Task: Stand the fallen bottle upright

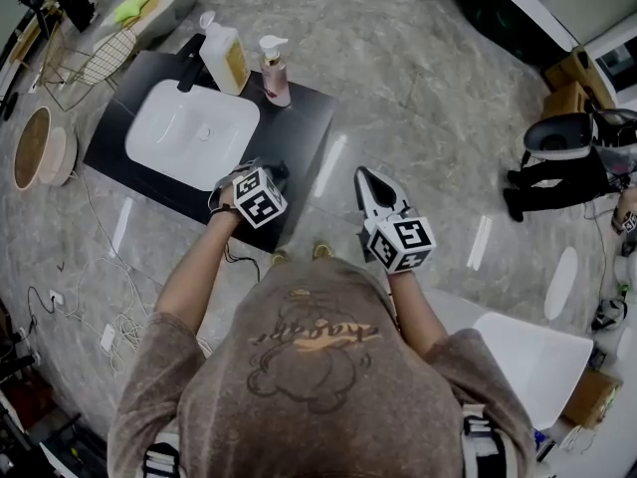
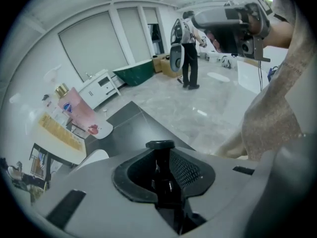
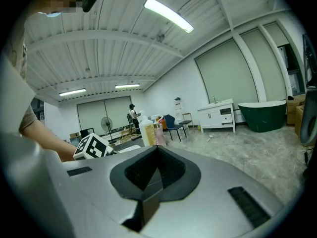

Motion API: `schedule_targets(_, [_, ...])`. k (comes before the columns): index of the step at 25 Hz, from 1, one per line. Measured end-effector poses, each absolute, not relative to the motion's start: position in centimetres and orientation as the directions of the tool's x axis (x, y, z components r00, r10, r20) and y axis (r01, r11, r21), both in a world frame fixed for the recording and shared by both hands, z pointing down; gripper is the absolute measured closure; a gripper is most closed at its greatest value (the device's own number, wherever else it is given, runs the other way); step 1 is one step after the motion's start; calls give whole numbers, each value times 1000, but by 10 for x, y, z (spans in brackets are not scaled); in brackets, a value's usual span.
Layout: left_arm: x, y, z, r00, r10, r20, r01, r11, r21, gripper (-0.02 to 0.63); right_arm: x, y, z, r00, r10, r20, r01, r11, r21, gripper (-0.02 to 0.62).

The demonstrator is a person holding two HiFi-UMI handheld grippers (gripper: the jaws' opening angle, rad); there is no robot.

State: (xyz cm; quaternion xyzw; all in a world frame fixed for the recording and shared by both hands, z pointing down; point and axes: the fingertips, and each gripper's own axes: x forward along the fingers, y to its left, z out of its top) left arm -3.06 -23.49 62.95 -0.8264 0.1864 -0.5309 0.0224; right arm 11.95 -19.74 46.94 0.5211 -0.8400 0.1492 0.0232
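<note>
**Head view: left tongs on dark bottle at counter corner**

Left gripper [image 1: 269, 175] sits over the near-right corner of the black counter [image 1: 304, 118], right at the edge. Left gripper view: jaws narrowed onto a dark bottle [image 2: 160, 148], pads pressing both sides, black cap end pointing up. Can't tell if its base touches the counter.

Right gripper [image 1: 365, 179] is off the counter over bare marble floor, jaws together, nothing in them.

Room: open floor right of the counter and beyond its far edge. The counter's left side is crowded by a wire basket [image 1: 85, 63] and a round bowl [image 1: 35, 147]. Cables [image 1: 109, 317] lie on the floor at near left.

Counts:
- 1 white basin [image 1: 149, 142], taking up the left of the counter
- 2 pump bottles upright on the far edge: white-yellow bottle [image 1: 227, 60], pink bottle [image 1: 276, 73], just beside each other
- 1 dark bottle, gripped
</note>
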Motion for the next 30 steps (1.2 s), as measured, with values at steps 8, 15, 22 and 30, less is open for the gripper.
schedule_targets(8, [-48, -250, 603, 477, -471, 742, -510, -836, -203, 511, 111, -201, 470, -470, -861, 195, -876, 427, -225, 598])
schedule_targets(15, [-61, -258, 583, 537, -589, 604, -656, -741, -139, 511, 102, -201, 469, -486, -852, 196, -868, 444, -222, 598])
schedule_targets(22, [-68, -265, 568, 591, -666, 455, -738, -674, -28, 511, 97, -202, 471, -490, -847, 206, -867, 449, -215, 597])
schedule_targets(30, [-67, -262, 566, 617, -702, 354, -758, -652, 29, 511, 98, -201, 470, -484, -848, 217, -872, 447, -198, 597])
